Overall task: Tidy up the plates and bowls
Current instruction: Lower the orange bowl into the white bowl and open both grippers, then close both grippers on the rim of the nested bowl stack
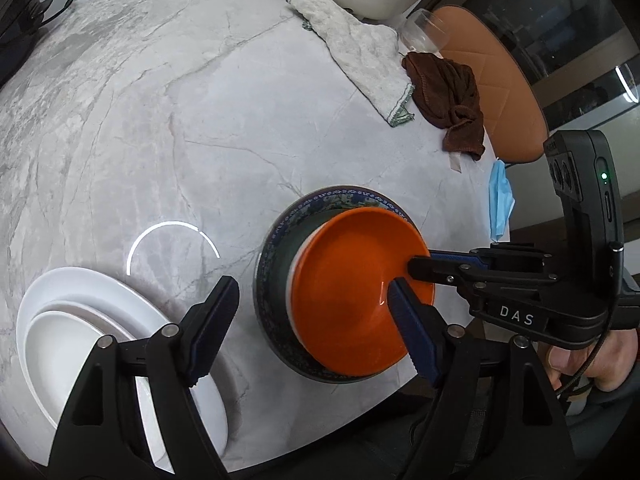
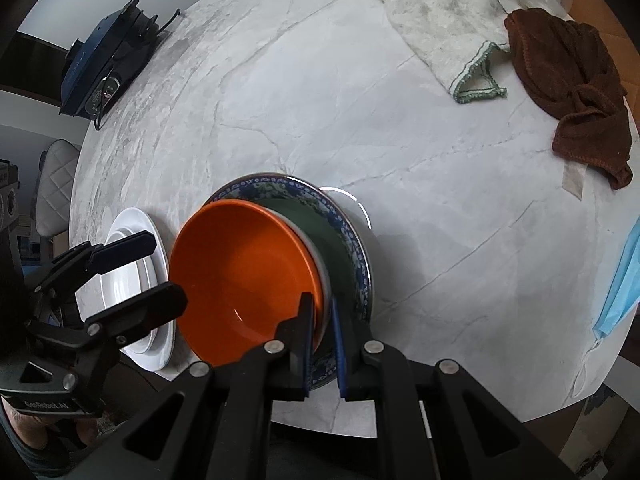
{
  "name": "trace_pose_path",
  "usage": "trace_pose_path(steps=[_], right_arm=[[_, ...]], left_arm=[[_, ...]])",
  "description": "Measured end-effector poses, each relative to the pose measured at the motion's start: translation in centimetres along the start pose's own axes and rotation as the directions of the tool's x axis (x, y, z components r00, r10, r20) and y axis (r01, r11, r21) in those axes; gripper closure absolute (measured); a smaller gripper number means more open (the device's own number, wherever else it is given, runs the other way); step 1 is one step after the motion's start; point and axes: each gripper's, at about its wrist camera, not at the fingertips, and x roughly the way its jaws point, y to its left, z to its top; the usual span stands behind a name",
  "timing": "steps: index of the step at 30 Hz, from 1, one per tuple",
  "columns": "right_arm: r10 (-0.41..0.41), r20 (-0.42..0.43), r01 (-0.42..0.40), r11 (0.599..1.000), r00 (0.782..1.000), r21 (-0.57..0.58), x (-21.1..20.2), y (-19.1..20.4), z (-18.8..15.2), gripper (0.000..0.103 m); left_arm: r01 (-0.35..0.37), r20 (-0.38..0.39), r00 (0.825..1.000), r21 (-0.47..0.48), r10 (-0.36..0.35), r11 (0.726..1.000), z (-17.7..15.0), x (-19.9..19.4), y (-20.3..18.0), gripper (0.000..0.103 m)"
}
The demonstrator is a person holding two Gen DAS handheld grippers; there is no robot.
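Stack, centre of the right wrist frame: a glossy orange bowl [image 2: 244, 280] sat uppermost, over a white-edged dish, a dark green dish [image 2: 320, 236] and a wide blue-patterned plate [image 2: 352, 240] at the bottom, all on the grey marble-veined tabletop [image 2: 320, 100].

Right gripper [image 2: 322, 344]: fingers pressed together, pinching the orange bowl's rim at the lower middle of the frame.

Left gripper [image 1: 308, 328]: fingers spread, nothing between them, one blue-padded finger over the orange bowl.

Lower left: two nested white round plates [image 1: 80, 320], just beside the stack.

Upper right: a cream knitted cloth [image 2: 440, 20], a crumpled brown towel [image 2: 572, 92]. Right edge: a blue face mask [image 2: 620, 288]. Upper left: a dark blue device [image 2: 104, 56].
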Motion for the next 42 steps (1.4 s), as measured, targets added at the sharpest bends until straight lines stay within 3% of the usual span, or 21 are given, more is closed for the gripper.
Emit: trace_pose_path(steps=[4,5,6,8,9,12,18,22,25,27,32,38,42], right_arm=[[0.017,0.016,-0.017,1.000,1.000,0.006,-0.5,0.1,0.2,0.088],[0.034,0.033,-0.035,0.999,0.999,0.018,-1.1,-0.1,0.4,0.081],[0.066,0.056,-0.068,0.997,0.996,0.033,-1.9,-0.3,0.5,0.063],[0.123,0.127,-0.131,0.989,0.984,0.062,-3.9,-1.1,0.7,0.037],[0.140,0.174,-0.154,0.986,0.975,0.069,-5.1,-1.5,0.8,0.031],[0.160,0.251,-0.175,0.984,0.955,0.042,-7.4,-2.6,0.9,0.026],[0.217,0.251,-0.206,0.976,0.943,-0.071,-8.0,-4.5,1.6,0.026],[0.266,0.172,-0.245,0.960,0.948,-0.136,-6.6,-6.4,3.6,0.031],[0.276,0.086,-0.251,0.941,0.957,-0.229,-5.1,-6.6,5.2,0.045],[0.278,-0.009,-0.267,0.913,0.961,-0.307,-3.9,-6.3,6.1,0.062],[0.262,-0.121,-0.288,0.852,0.957,-0.437,-2.5,-6.0,7.0,0.065],[0.273,-0.191,-0.331,0.829,0.943,-0.451,-1.2,-6.2,7.5,0.065],[0.251,-0.229,-0.333,0.813,0.940,-0.477,-0.2,-5.4,7.3,0.065]], left_arm=[[0.013,0.028,1.000,-0.023,-0.012,1.000,0.1,-1.1,1.6,0.028],[0.018,0.038,0.999,-0.027,-0.017,0.999,0.1,-1.4,1.9,0.027],[0.032,0.049,0.998,-0.034,-0.030,0.999,0.0,-1.7,2.4,0.027],[0.059,0.082,0.995,-0.056,-0.054,0.997,-0.2,-2.4,3.4,0.027],[0.068,0.097,0.993,-0.067,-0.061,0.995,-0.4,-2.8,3.8,0.026],[0.066,0.118,0.992,-0.098,-0.054,0.993,-1.1,-3.3,5.2,0.021],[0.041,0.070,0.997,-0.223,-0.026,0.974,-3.1,-2.9,6.6,0.020],[-0.005,0.114,0.992,-0.329,0.044,0.944,-5.3,-3.3,6.4,0.023],[-0.079,0.111,0.985,-0.406,0.135,0.910,-7.2,-3.1,4.8,0.035],[-0.091,0.115,0.980,-0.469,0.163,0.878,-8.9,-2.6,3.6,0.035],[-0.052,0.119,0.982,-0.568,0.144,0.822,-11.9,-0.3,1.1,0.035],[-0.054,0.149,0.972,-0.616,0.184,0.786,-13.9,0.9,0.2,0.035],[-0.029,0.162,0.972,-0.634,0.170,0.773,-15.0,2.1,-0.2,0.045]])
